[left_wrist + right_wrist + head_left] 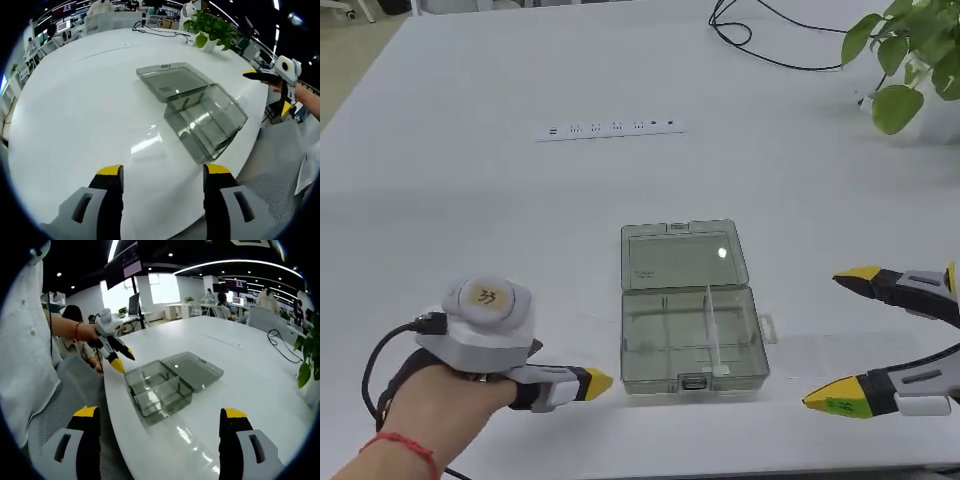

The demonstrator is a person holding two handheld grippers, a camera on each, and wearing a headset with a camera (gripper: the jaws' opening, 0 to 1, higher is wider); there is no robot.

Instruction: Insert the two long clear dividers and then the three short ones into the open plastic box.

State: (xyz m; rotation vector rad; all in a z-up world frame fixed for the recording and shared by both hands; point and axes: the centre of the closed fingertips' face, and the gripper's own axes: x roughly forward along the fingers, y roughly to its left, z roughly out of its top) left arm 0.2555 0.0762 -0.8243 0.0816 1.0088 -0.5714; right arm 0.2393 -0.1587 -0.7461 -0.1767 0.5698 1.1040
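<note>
Open plastic box [642, 345], near centre, dividers [711, 328] inside. Left gripper [163, 171], near left: jaws apart, empty. Right gripper [840, 338], right: jaws wide, empty.

Smoky grey box [665, 330]; white table [470, 200]; left claw [162, 172], right claw [160, 415] yellow-tipped; green plant [910, 45]; red wristband [408, 447]
</note>
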